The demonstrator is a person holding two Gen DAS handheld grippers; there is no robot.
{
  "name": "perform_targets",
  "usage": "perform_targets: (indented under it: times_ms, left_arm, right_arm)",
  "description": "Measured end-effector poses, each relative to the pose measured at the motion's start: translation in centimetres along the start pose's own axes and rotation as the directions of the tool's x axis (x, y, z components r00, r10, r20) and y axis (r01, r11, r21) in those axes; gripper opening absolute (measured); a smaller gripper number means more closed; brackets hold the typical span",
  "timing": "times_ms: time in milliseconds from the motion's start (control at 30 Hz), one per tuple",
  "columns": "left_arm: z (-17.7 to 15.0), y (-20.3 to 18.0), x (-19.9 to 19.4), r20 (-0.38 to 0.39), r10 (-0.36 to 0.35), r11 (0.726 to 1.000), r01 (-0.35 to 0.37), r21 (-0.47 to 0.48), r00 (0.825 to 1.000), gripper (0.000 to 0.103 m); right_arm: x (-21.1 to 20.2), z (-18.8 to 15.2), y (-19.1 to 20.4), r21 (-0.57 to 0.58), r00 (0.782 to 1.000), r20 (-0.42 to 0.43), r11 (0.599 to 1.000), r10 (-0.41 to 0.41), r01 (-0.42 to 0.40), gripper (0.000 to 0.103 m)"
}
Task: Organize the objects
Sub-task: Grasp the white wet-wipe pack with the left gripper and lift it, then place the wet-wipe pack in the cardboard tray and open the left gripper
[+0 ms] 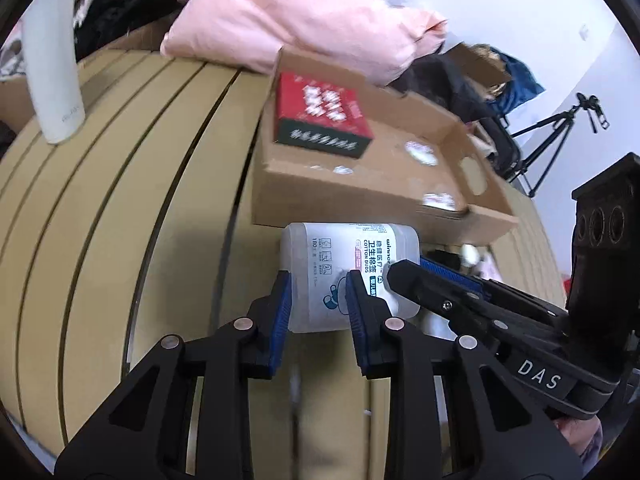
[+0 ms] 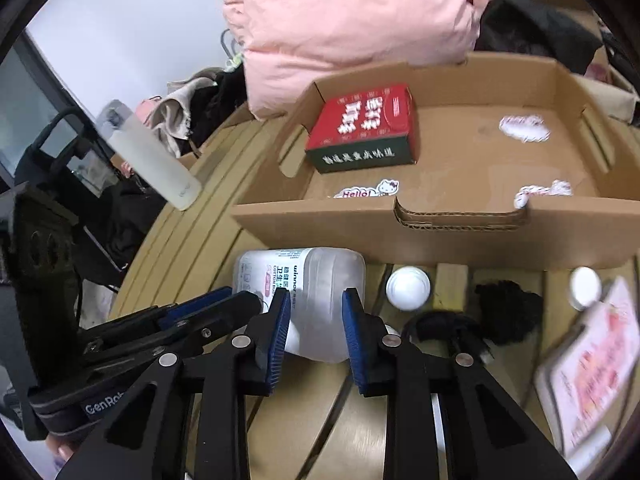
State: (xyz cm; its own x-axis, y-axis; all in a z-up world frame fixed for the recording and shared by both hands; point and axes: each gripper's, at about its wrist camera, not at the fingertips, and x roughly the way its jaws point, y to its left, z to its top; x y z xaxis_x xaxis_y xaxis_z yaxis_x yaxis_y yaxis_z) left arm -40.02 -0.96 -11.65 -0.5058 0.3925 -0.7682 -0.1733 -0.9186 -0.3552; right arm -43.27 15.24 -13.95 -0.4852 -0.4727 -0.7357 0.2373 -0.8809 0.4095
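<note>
Cotton-bud box (image 1: 340,276): lying on its side on the slatted table (image 1: 120,208), just before the cardboard tray (image 1: 360,196). Left gripper (image 1: 320,300) and right gripper (image 2: 316,312): both clamping the box, pads pressing opposite ends. Red carton (image 2: 364,128): sitting inside the tray.

- Pink padded garment (image 1: 288,12) heaped behind the tray.
- Black tripod (image 1: 560,136) by the white wall.
- Dark clothing (image 2: 532,28) piled nearby.
- Slatted tabletop (image 1: 120,184).
</note>
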Motion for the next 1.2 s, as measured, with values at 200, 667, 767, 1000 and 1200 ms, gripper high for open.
perform_targets:
  times_ms: [200,667,767,1000,1200]
  left_arm:
    - [-4.2,-6.2,-6.8,0.045,-0.019,0.998,0.016,0.062,0.999,0.024]
    - [5.8,-15.2,-4.2,-0.018,-0.127,0.982,0.128,0.140,0.992,0.024]
    - [9.8,-15.7,-0.5,-0.051,-0.144,0.981,0.150,0.126,0.988,0.024]
    - [17.2,-14.1,12.2,-0.154,-0.108,0.992,0.117,0.052,0.982,0.024]
    - [19.6,-13.8,20.6,-0.226,-0.034,0.998,0.044,0.038,0.974,0.019]
  right_arm:
    - [-8.9,-3.6,1.2,-0.009,0.997,0.074,0.999,0.031,-0.031,0.029]
    - [-19.7,1.9,-2.7,-0.006,0.975,0.221,1.000,-0.022,0.024,0.029]
    - [-18.2,7.0,-5.3,0.006,0.979,0.197,0.998,-0.055,0.055,0.029]
    - [-9.3,15.6,-13.5,0.057,0.993,0.080,0.994,-0.092,0.088,0.029]
    - [-1.3,18.1,-19.3,0.083,0.985,-0.021,0.981,-0.174,0.175,0.029]
